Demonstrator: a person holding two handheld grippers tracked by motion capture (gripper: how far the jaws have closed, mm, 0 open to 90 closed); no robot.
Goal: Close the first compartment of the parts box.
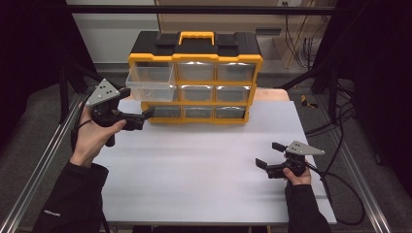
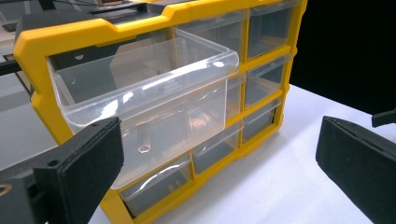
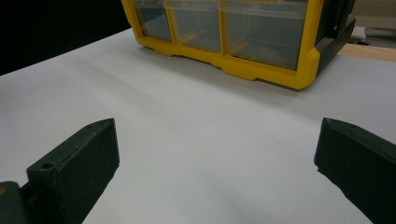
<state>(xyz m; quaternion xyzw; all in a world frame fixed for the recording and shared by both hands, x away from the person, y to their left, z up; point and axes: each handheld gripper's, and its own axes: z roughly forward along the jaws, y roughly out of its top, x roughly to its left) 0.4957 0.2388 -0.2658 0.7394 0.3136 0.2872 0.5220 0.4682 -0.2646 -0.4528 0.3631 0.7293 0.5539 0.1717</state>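
Organizer [image 1: 194, 80], yellow w/ clear drawers, stood at the far side of the white table [image 1: 209, 165]. Top-left drawer [image 1: 149, 82] was pulled well out, looking empty. Left gripper [image 1: 138, 119] hovered just below and in front of it, jaws spread wide, grasping nothing. Right gripper [image 1: 269, 155] waited well apart near the table's right edge, jaws also released. Step prob. drawer handling; next move needs left jaws lined up w/ drawer front.
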